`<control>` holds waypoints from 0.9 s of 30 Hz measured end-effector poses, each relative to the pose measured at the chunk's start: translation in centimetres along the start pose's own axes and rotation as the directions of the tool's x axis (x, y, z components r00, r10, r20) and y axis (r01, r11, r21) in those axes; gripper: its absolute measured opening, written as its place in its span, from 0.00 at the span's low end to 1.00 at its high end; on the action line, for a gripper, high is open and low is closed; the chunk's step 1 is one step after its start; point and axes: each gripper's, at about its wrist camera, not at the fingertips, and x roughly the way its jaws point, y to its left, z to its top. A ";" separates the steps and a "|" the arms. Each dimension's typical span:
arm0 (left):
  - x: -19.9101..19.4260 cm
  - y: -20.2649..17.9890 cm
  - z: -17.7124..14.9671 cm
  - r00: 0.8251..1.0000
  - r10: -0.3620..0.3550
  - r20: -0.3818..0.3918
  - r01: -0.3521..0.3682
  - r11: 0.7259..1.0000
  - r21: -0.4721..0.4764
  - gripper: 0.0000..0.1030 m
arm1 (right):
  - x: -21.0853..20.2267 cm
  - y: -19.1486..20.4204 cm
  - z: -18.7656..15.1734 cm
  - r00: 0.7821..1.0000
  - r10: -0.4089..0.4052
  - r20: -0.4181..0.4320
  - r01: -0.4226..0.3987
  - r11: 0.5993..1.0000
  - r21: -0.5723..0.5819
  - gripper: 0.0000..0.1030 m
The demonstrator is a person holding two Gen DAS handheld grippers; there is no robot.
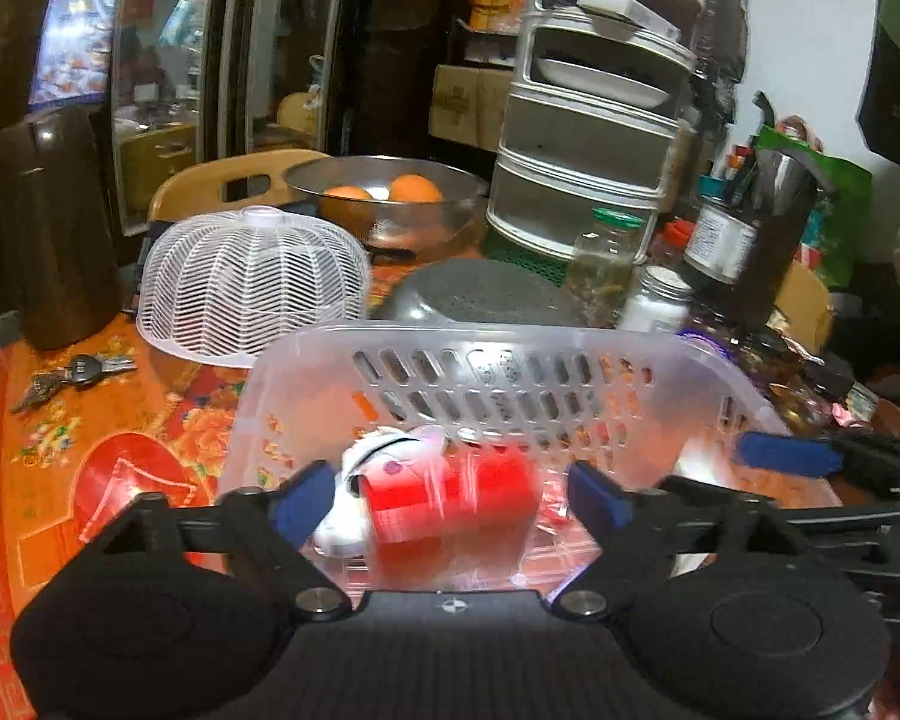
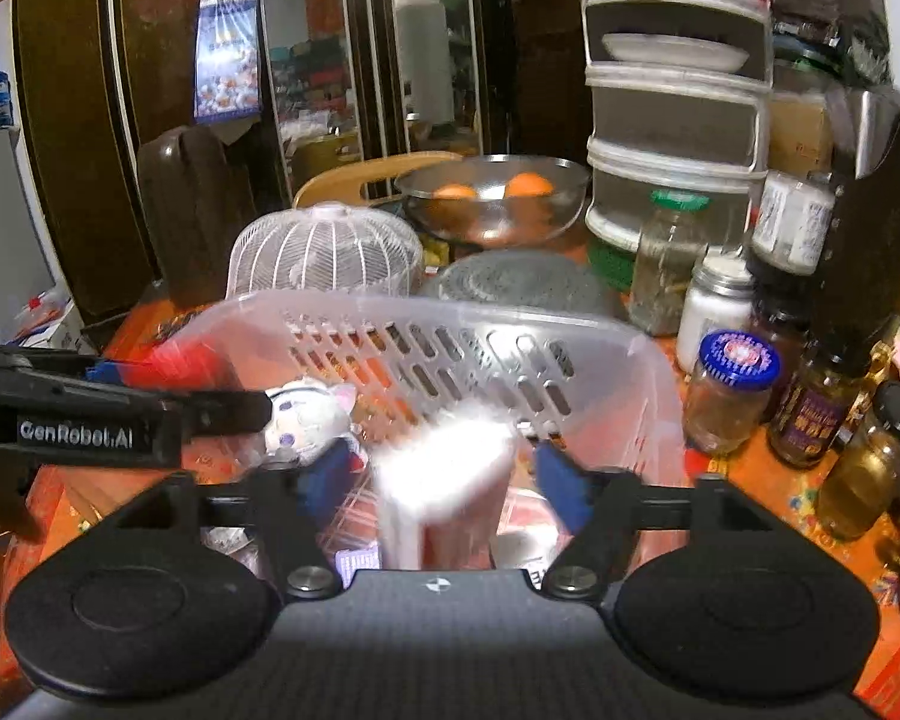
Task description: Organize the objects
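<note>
Both tools are hovering spread over the clear slotted plastic basket (image 1: 510, 372) on the orange counter (image 1: 48, 420): left tool (image 1: 450, 501) around a blurred red box (image 1: 450, 498), right tool (image 2: 444, 483) around a blurred white box (image 2: 444, 480). White plush toy (image 2: 306, 417) is lying inside.

A red object (image 1: 450, 501) between the left fingers (image 1: 300, 504) smears with motion blur. In the right view, glare whitens a blurred box (image 2: 444, 480); the basket (image 2: 450, 324) hides the table at twelve o'clock.

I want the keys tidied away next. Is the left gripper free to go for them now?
Probably yes: the left gripper is open over the basket, and the keys lie uncovered on the tablecloth to its left.
</note>
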 end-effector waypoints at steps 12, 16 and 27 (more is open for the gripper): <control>-5.2 0.6 -1.3 0.988 -0.046 0.148 0.048 0.999 -0.014 0.97 | -3.5 -0.7 -0.5 0.993 0.011 0.118 -0.013 1.000 0.012 1.00; -8.0 0.7 -2.6 0.980 -0.068 0.187 0.068 0.998 0.006 0.97 | -5.0 -0.5 -1.0 0.995 0.008 0.097 -0.010 1.000 0.025 1.00; -12.0 0.8 -6.1 0.980 -0.054 0.192 0.046 0.998 0.045 0.98 | -9.5 1.3 -3.3 0.974 -0.185 0.133 0.188 0.982 -0.012 1.00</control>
